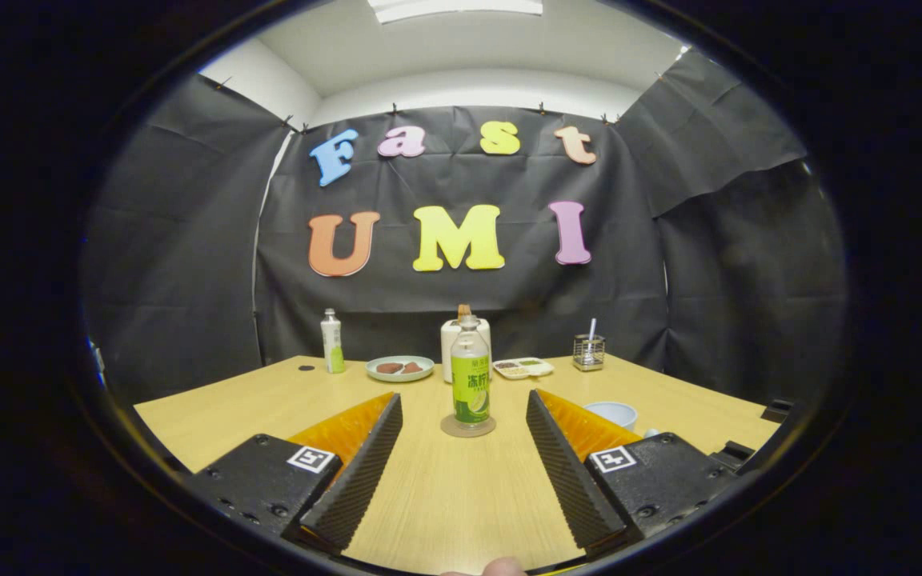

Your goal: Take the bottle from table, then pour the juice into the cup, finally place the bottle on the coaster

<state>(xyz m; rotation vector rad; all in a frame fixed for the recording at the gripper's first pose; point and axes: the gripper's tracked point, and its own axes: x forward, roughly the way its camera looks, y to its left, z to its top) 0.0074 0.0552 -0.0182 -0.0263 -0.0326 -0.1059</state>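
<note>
On the wooden surface (445,488) we see the bottle (470,380) standing upright on a round coaster (468,427), just ahead of the gripper (465,416) and centred between its fingers. The jaws stand wide open, holding nothing. The cup (612,414) sits beside the right finger (561,464), partly hidden by it. Farther back we find a plate (399,368), a small tray (523,367), a second bottle (332,342) and a wire holder (589,352).
</note>
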